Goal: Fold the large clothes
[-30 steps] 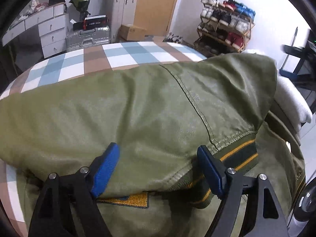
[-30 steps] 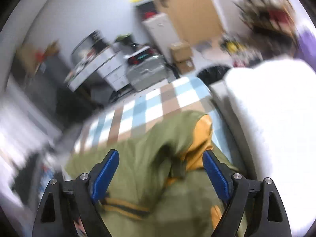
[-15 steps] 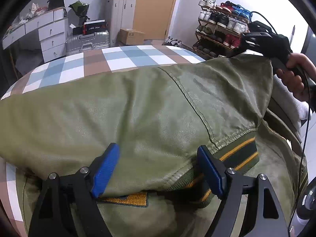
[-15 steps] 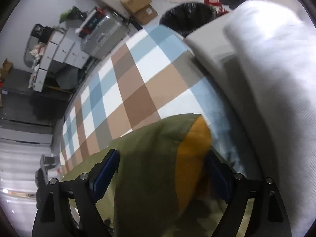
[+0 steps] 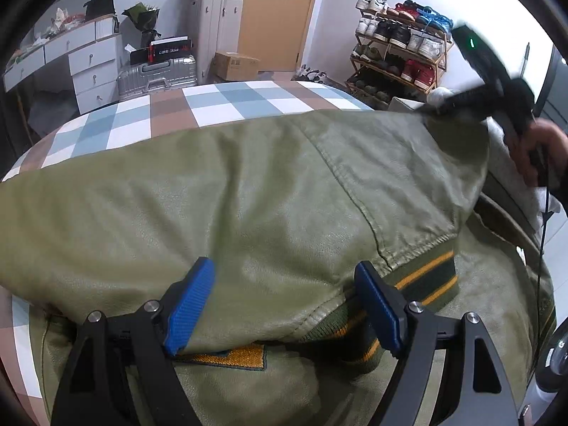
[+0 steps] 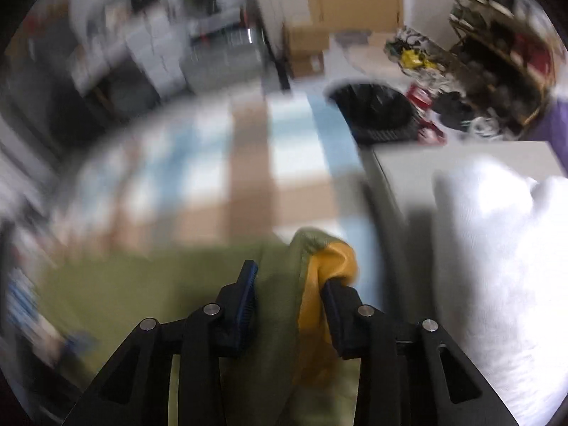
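Main risk, judged: the bunched corner could be lost from the right gripper (image 6: 287, 298) mid-move. The fabric is thick and slippery-looking, w/ green shell and orange lining (image 6: 333, 259) pinched together, so one layer could slide out while the other is kept. A fast swing (right view is heavily blurred) would make that more likely. Second risk: the folded-over panel could be dragged askew, since nothing is pinned by the left gripper (image 5: 284, 305); the striped hem (image 5: 422, 280) could be pulled off line and the fold left crooked. The cable near the hand (image 5: 543, 156) could also be snagged on the jacket edge.

The olive jacket (image 5: 248, 191) is spread over the checked bedspread (image 5: 227, 106), w/ one part folded back so the ribbed hem and a yellow patch (image 5: 234, 356) are shown near the camera. The left tongs are held wide apart, low over the near fold, w/ fabric seen between the blue pads (image 5: 191, 305) but not squeezed; contact can't be confirmed. The right tongs are drawn narrow and clamped on the jacket's far right corner, beside the white pillow (image 6: 497, 248). Approx. mid-task is judged.
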Demonstrator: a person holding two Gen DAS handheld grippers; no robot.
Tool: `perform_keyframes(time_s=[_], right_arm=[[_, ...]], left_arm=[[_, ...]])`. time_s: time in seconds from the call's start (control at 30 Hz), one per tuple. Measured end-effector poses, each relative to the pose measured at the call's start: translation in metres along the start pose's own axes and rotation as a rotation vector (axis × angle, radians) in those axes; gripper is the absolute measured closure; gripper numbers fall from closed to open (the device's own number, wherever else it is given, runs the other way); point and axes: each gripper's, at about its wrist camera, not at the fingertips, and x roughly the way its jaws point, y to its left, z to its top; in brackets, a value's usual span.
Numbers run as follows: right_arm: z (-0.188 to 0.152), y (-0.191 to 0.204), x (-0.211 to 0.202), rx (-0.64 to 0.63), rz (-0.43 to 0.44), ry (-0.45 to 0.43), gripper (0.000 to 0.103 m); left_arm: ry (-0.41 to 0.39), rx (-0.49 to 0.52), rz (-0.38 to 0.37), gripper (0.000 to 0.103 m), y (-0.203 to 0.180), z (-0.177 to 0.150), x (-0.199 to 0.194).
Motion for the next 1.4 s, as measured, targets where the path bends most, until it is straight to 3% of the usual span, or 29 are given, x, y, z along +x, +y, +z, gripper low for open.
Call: perform_keyframes(time_s=[0.1,0.23,0.3,0.4,0.5,0.57,0.77,0.87,0.9,0.93,1.0,1.07,1.13,1.2,1.23,1.33,1.4], right_arm=[[-0.021,0.006,-0.013,-0.128,-0.163,-0.007,0.064],[-0.029,0.033,-0.064,-0.306,-0.350,-0.126,0.062],[-0.029,0.051,-0.083,-0.357,-0.324,-0.186,0.049],[-0.028,0.082,-0.089,-0.418,-0.241,-0.228,0.041],[-0.035,0.093,-0.036,-0.439,-0.243,-0.101,0.042],[-0.052,0.076,0.017,-0.401,-0.251,0.040,0.043],[-0.073,0.055,0.006,-0.261,-0.135,-0.077,0.039],[-0.087,0.060,-0.016,-0.245,-0.117,-0.162,0.034],[-0.092,0.062,-0.027,-0.227,-0.087,-0.196,0.034],[-0.101,0.065,-0.044,-0.187,0.019,-0.267,0.033],[-0.116,0.082,-0.061,-0.144,0.181,-0.340,0.015],[-0.130,0.092,-0.064,-0.126,0.259,-0.381,0.015],[-0.142,0.098,-0.055,-0.100,0.371,-0.393,0.015],[-0.150,0.097,-0.041,-0.060,0.477,-0.385,0.015],[-0.152,0.096,-0.034,-0.031,0.526,-0.377,0.015],[-0.161,0.091,-0.022,0.024,0.621,-0.363,0.015],[-0.165,0.090,-0.023,0.016,0.637,-0.386,0.015]], left_arm=[[0.002,0.005,0.008,0.026,-0.002,-0.001,0.000],[0.003,0.008,0.013,0.026,-0.004,-0.002,-0.001],[0.003,0.007,0.013,0.026,-0.005,-0.001,-0.001],[0.003,0.007,0.015,0.026,-0.005,-0.001,-0.001],[0.002,0.003,0.013,0.026,-0.005,0.000,-0.001],[-0.003,0.001,0.005,0.026,-0.005,0.000,-0.002],[0.020,-0.037,-0.089,0.026,0.000,0.014,-0.043],[-0.066,-0.005,0.048,0.025,0.017,0.036,-0.084],[-0.080,-0.010,0.105,0.025,0.028,0.044,-0.094],[-0.083,-0.030,0.185,0.025,0.045,0.054,-0.100],[-0.035,-0.073,0.326,0.025,0.076,0.064,-0.095],[0.016,-0.123,0.387,0.024,0.105,0.066,-0.085],[0.090,-0.213,0.335,0.025,0.136,0.063,-0.072],[0.184,-0.347,0.162,0.025,0.164,0.054,-0.053],[0.214,-0.396,0.120,0.025,0.171,0.050,-0.044],[0.261,-0.421,0.107,0.025,0.172,0.042,-0.026],[0.278,-0.419,0.091,0.039,0.172,0.036,-0.018]])
